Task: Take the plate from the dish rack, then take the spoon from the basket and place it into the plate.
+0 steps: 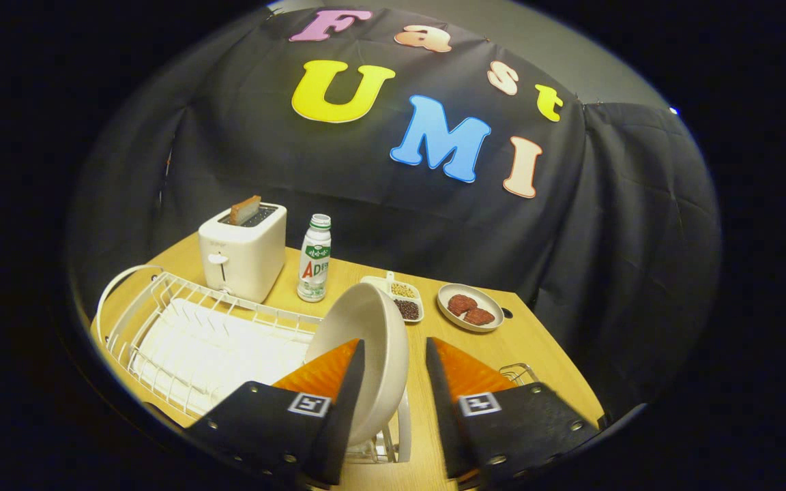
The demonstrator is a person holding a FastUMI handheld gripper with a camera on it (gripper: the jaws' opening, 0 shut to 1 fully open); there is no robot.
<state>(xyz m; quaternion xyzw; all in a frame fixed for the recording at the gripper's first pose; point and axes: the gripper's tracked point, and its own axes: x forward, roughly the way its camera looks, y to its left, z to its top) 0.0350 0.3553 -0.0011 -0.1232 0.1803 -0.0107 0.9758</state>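
- Plate first: the cream round ceramic plate stands on edge at the near end of the white wire dish rack, slotted upright, presumably to dry.
- Your gripper has its jaws apart; the plate rim sits between them, against the left finger, with a gap to the right one.
- White toaster stands beyond the rack.
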